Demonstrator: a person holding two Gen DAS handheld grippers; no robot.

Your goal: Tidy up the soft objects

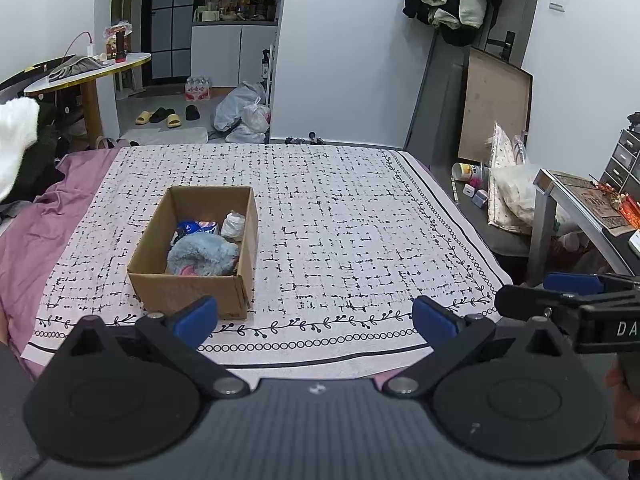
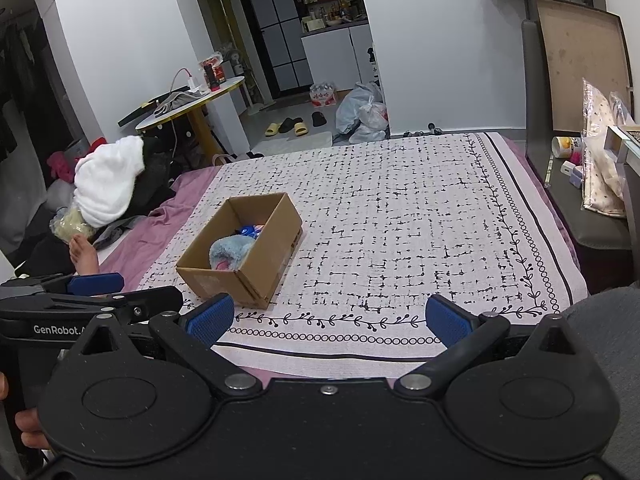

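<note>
An open cardboard box (image 1: pixel 156 280) (image 2: pixel 224 276) stands on the patterned bed cover (image 1: pixel 340 220) (image 2: pixel 400 220), left of centre. Inside lie a fluffy blue-grey soft item (image 1: pixel 204 256) (image 2: pixel 228 254), a blue packet (image 1: pixel 196 227) (image 2: pixel 248 232) and a white crumpled item (image 1: pixel 233 224). My left gripper (image 1: pixel 316 320) is open and empty, held near the bed's front edge with the box just beyond its left finger. My right gripper (image 2: pixel 330 318) is open and empty, to the right of the box. Each gripper shows at the edge of the other's view.
A pile of white and dark clothes (image 2: pixel 112 184) lies on the purple sheet at the left, with a bare foot (image 2: pixel 82 256) near it. A round table (image 2: pixel 188 100) stands behind. A bench with bags and small items (image 2: pixel 592 184) runs along the bed's right side.
</note>
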